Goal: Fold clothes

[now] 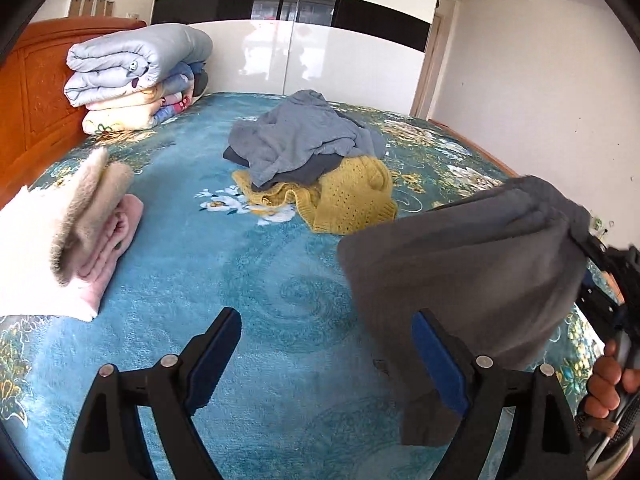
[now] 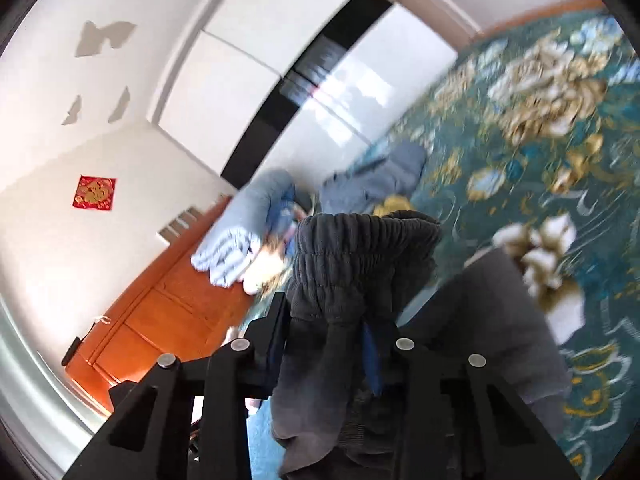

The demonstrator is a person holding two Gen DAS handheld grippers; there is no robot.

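A dark grey garment (image 1: 472,264) hangs in the air over the teal floral bed (image 1: 280,280). My right gripper (image 2: 326,320) is shut on its ribbed elastic waistband (image 2: 360,248); the cloth drapes down over the fingers. In the left wrist view the right gripper (image 1: 600,256) holds the garment at the right edge. My left gripper (image 1: 326,332) is open and empty, low over the bed, its right pad (image 1: 436,364) just in front of the hanging cloth. A pile of unfolded clothes, grey-blue (image 1: 300,136) on yellow knit (image 1: 352,196), lies mid-bed.
Folded white and pink clothes (image 1: 80,236) are stacked at the left. Rolled quilts (image 1: 136,68) sit against the orange wooden headboard (image 1: 36,92). A white wardrobe (image 1: 320,52) stands behind the bed. A wall is at the right.
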